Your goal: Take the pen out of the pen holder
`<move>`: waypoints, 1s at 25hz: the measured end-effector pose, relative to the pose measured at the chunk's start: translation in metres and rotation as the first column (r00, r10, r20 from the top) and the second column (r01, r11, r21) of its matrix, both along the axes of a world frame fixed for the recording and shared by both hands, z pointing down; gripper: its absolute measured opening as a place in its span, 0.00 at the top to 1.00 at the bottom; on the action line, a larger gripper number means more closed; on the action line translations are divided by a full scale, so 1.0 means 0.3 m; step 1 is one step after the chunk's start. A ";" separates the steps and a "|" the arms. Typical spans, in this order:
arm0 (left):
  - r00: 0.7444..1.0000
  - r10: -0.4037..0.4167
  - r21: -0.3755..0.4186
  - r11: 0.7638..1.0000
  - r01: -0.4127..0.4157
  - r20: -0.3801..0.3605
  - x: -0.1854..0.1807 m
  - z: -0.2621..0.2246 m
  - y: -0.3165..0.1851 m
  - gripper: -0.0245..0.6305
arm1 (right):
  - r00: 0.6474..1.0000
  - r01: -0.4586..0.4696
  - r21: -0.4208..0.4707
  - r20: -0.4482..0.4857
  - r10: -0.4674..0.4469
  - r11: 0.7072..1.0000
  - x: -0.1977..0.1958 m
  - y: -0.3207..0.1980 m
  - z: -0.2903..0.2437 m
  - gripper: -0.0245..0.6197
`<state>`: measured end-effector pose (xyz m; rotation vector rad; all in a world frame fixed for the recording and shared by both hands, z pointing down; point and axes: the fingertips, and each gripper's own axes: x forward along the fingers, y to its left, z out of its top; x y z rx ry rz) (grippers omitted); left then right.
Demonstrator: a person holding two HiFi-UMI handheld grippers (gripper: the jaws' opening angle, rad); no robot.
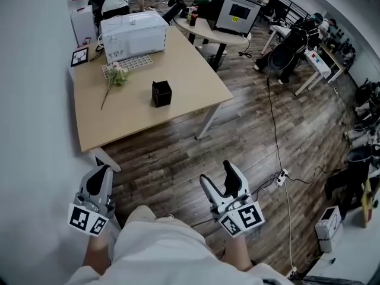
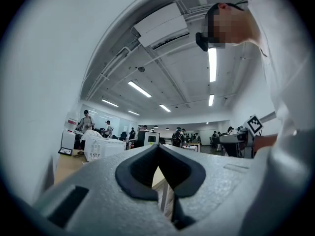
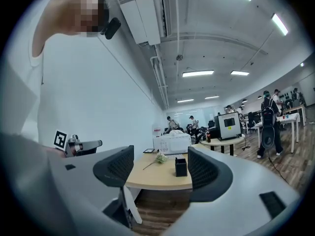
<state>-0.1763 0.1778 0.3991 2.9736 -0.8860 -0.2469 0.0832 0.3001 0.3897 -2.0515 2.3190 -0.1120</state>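
Note:
The black pen holder (image 1: 161, 93) stands on the light wooden table (image 1: 136, 114), well ahead of both grippers; it also shows small in the right gripper view (image 3: 181, 166), framed between the jaws from afar. I can make out no pen in it. My left gripper (image 1: 102, 172) hangs low at the left over the floor, and its dark pads (image 2: 158, 151) meet with nothing between them. My right gripper (image 1: 217, 174) is held over the wooden floor, jaws wide apart (image 3: 160, 166) and empty.
On the table lie a flower stem (image 1: 114, 76), a white appliance (image 1: 133, 34) and a small framed picture (image 1: 79, 56). A white wall runs along the left. A cable and power strip (image 1: 281, 175) cross the floor at right. People work at far desks.

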 end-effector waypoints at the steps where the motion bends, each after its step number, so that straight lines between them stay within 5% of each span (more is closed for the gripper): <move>1: 1.000 -0.011 0.000 1.000 0.011 0.006 -0.004 0.002 -0.003 0.94 | 1.000 0.007 -0.006 0.001 -0.007 1.000 0.005 -0.011 0.011 0.45; 11: 1.000 -0.024 -0.071 0.997 0.024 -0.004 0.089 0.084 -0.236 0.94 | 0.999 0.043 -0.119 -0.008 -0.044 0.992 0.053 -0.266 0.105 0.44; 25: 0.995 0.070 -0.081 0.994 -0.075 -0.066 0.306 0.060 -1.010 0.94 | 0.993 -0.004 -0.175 -0.114 -0.016 0.985 0.163 -0.984 0.004 0.44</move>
